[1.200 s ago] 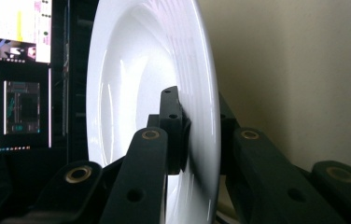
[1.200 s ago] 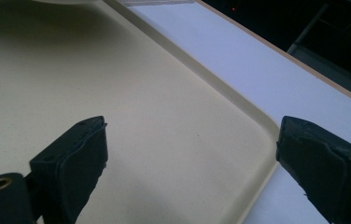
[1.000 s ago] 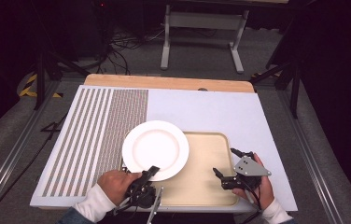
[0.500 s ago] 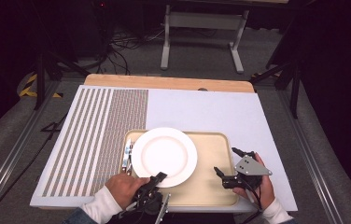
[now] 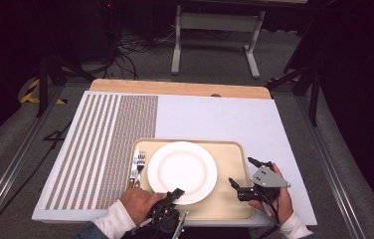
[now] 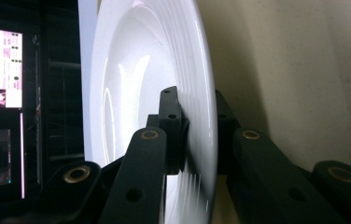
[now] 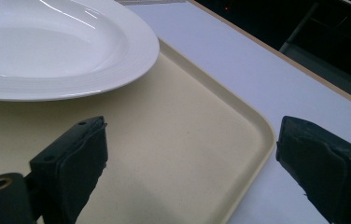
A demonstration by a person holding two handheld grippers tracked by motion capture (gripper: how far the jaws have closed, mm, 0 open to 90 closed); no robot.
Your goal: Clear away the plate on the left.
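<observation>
Plate [image 5: 182, 171]: white, round, lying on the beige tray [image 5: 225, 199], towards its left half; its near rim is clamped by the left gripper [image 5: 175, 195].
Left gripper: jaws pinched narrow on the plate's edge — one pad above the rim, one beneath, as the left gripper view [image 6: 197, 135] shows.
Right gripper [image 5: 243, 179]: jaws spread wide, nothing between them — they straddle the tray's right rim, one jaw over the tray, the other over the white mat [image 5: 215, 117].
Cutlery [image 5: 138, 167]: a fork and other pieces lying at the tray's left edge, just beside the plate.
</observation>
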